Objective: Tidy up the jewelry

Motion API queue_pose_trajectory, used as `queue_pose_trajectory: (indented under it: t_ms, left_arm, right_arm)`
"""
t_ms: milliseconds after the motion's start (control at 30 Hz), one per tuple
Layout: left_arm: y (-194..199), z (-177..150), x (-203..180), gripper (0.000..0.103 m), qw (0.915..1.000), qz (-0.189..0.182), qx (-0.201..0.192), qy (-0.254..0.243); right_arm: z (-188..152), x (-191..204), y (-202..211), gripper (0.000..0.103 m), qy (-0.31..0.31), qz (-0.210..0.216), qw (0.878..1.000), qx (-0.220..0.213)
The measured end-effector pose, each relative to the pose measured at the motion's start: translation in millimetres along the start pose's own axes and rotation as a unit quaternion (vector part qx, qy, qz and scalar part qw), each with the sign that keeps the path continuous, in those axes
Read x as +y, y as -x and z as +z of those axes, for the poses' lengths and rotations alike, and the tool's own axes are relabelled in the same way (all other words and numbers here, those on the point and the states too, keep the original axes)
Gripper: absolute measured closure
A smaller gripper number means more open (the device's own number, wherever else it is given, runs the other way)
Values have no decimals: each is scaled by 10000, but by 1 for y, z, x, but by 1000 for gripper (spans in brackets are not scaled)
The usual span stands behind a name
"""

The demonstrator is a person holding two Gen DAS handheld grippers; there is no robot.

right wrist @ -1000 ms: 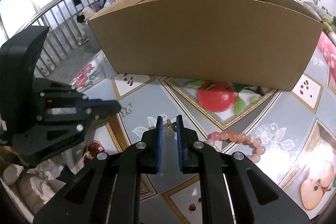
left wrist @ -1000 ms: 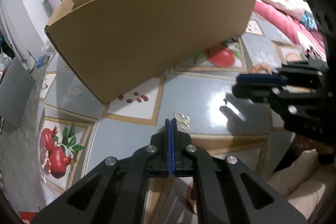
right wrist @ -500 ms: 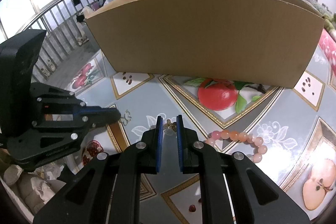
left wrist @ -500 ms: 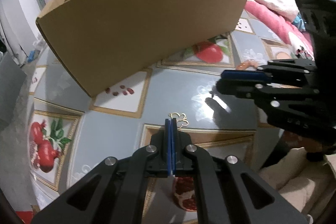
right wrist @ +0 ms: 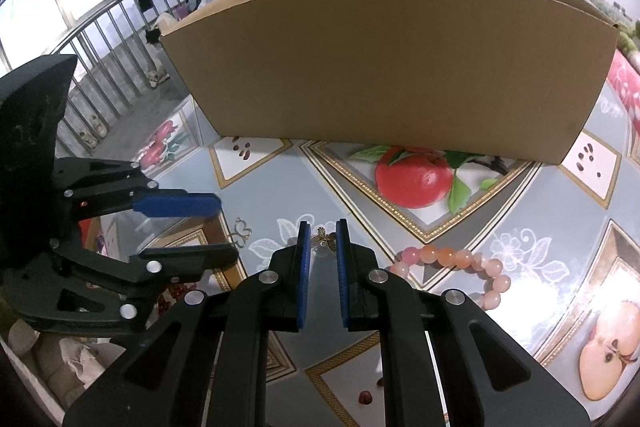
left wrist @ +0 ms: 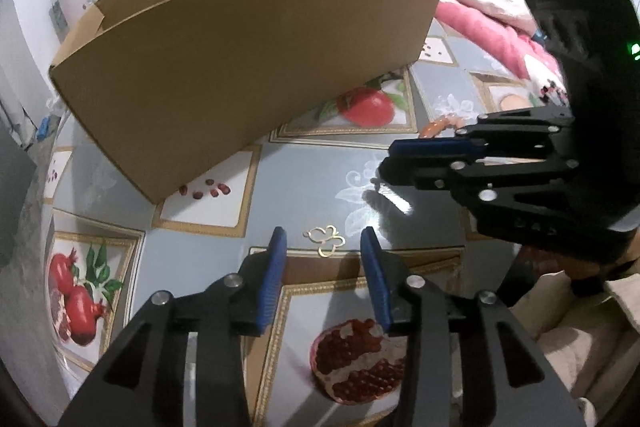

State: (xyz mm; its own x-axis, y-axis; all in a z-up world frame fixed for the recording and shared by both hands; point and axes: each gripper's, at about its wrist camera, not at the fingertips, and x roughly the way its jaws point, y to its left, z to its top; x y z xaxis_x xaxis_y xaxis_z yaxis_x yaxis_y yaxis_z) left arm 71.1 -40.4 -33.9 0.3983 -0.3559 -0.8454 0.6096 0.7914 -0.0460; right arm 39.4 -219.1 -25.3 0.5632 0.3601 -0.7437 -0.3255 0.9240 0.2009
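Early stage, judging by layout: 3 jewelry pieces lie loose on the tablecloth (right wrist: 280, 187); the cardboard box (right wrist: 384, 67) interior is hidden, so no count of pieces stowed. Left gripper (left wrist: 324, 247) jaws have just been opening, now parted around the gold butterfly outline (left wrist: 325, 239), pads clear of it. Right gripper (right wrist: 320, 233) stands narrowly parted, small gold butterfly charm (right wrist: 326, 238) between its tips, contact unclear. Pink bead bracelet (right wrist: 452, 267) untouched beside it.

The inside of the cardboard box (right wrist: 384, 67) is hidden by its front wall. The pink bead bracelet (left wrist: 440, 125) is mostly covered by the right tool (left wrist: 386, 159).
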Motion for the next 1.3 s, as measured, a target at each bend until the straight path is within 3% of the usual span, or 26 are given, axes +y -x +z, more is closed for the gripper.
queue_pose_trajectory:
  t_ms: [233,500,833,1300]
  left_arm:
    - [-8,4,-1,66,9984,48,100,-547]
    - [-16,17,-5,73,9920,-224,500,-1134]
    - [-19,26,-6,83,9914,-141,849,-989]
    - [-8,22,-3,83,9937,-58,657,-903]
  right_arm:
    - [0,-1,0,93,-12,20,10000,7]
    - [1,-3,-2,93,-25,28,10000,11]
    - [3,-6,-4,93,-74,37,10000,32]
    - [3,-10,-2,93,-112,34,9999,-31]
